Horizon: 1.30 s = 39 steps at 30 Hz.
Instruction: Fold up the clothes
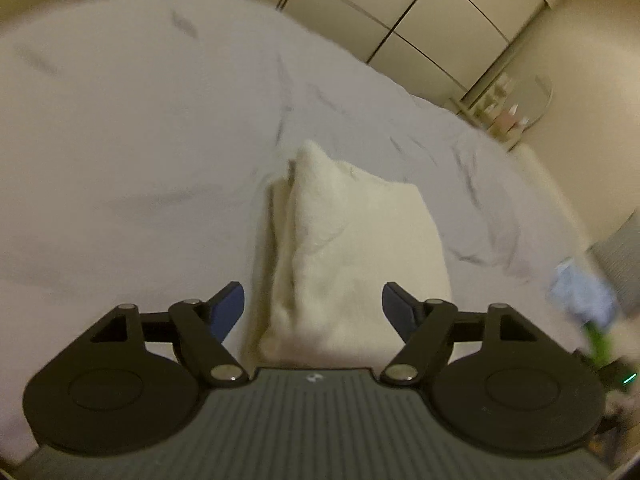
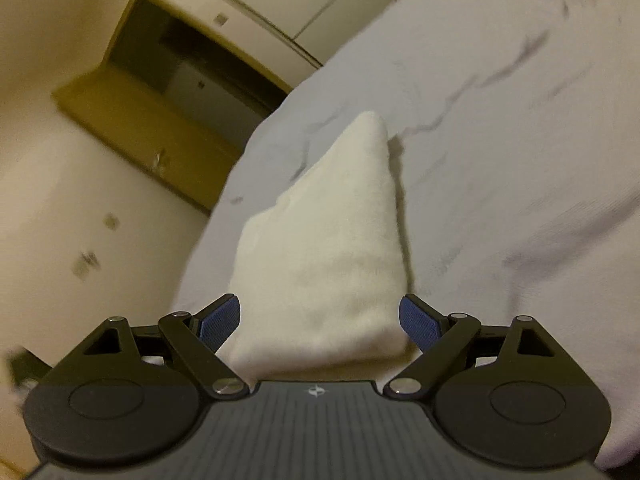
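A cream, fluffy cloth (image 1: 344, 248) lies folded into a thick block on the pale bed sheet (image 1: 120, 160). In the left wrist view it stretches away from between the blue pads of my left gripper (image 1: 313, 308), which stands open above its near end. The right wrist view shows the same folded cloth (image 2: 324, 264) from its other side, tapering to a far corner. My right gripper (image 2: 319, 322) is open too, its blue pads apart on either side of the near edge. Neither gripper holds any cloth.
The wrinkled sheet (image 2: 500, 140) covers the bed all around the cloth. White wardrobe doors (image 1: 420, 12) and a small stand with bottles (image 1: 508, 108) lie beyond the bed. A pale blue object (image 1: 580, 292) blurs at the right edge. A wooden doorway (image 2: 180, 88) opens past the bed's left side.
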Available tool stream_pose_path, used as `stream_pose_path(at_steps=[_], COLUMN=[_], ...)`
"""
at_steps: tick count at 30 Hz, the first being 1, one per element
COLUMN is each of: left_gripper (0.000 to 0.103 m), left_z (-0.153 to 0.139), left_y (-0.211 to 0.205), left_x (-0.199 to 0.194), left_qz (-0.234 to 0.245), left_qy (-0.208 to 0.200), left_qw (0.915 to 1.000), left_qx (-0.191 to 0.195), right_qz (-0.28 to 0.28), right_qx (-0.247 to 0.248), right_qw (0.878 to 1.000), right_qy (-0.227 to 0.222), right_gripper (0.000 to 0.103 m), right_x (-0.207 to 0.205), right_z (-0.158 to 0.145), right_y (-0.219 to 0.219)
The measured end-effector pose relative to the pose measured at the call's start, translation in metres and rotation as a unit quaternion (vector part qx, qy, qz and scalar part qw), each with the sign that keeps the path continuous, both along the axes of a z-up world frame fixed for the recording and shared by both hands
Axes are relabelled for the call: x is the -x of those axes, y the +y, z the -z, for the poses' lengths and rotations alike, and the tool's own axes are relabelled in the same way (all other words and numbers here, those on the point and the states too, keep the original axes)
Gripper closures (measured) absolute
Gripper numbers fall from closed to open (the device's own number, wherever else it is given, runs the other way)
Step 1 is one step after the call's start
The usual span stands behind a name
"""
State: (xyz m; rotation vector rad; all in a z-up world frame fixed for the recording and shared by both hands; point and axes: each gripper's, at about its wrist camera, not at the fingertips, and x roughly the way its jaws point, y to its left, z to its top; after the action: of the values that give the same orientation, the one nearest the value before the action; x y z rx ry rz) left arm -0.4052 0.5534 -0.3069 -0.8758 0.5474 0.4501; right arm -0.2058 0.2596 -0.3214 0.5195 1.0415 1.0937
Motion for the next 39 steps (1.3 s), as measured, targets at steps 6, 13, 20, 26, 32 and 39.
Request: stream_pose_path(at_steps=[6, 13, 20, 26, 32, 39], left_gripper=[0.033, 0.033, 0.050, 0.063, 0.063, 0.063], left_z=[0.051, 0.082, 0.092, 0.053, -0.025, -0.109], left_y=[0.052, 0.081, 0.096, 0.108, 0.176, 0.285], left_x=[-0.030, -0.073, -0.117, -0.115, -0.072, -0.005], left_qz=[0.033, 0.099, 0.154, 0.151, 0.112, 0.058], left_qy=[-0.020, -0.065, -0.076, -0.046, -0.055, -0.047], left_qw=[0.9959, 0.9845, 0.9754, 0.9810, 0.9877, 0.9951], left_qx=[0.081, 0.129, 0.139, 0.113, 0.094, 0.064], right_qz=[0.010, -0.016, -0.050, -0.052, -0.063, -0.108], right_qx=[0.039, 0.033, 0.014, 0.063, 0.043, -0.010], right_qw=[0.999, 0.999, 0.997, 0.996, 0.997, 0.994], right_qy=[0.018, 0.025, 0.064, 0.029, 0.009, 0.021], right_gripper=[0.014, 0.032, 0.039, 0.055, 0.057, 0.057], right_x=[-0.027, -0.051, -0.084, -0.073, -0.052, -0.020], right_z=[0.022, 0.043, 0.061, 0.024, -0.056, -0.122], right_y=[0.030, 0.061, 0.105, 0.117, 0.157, 0.301])
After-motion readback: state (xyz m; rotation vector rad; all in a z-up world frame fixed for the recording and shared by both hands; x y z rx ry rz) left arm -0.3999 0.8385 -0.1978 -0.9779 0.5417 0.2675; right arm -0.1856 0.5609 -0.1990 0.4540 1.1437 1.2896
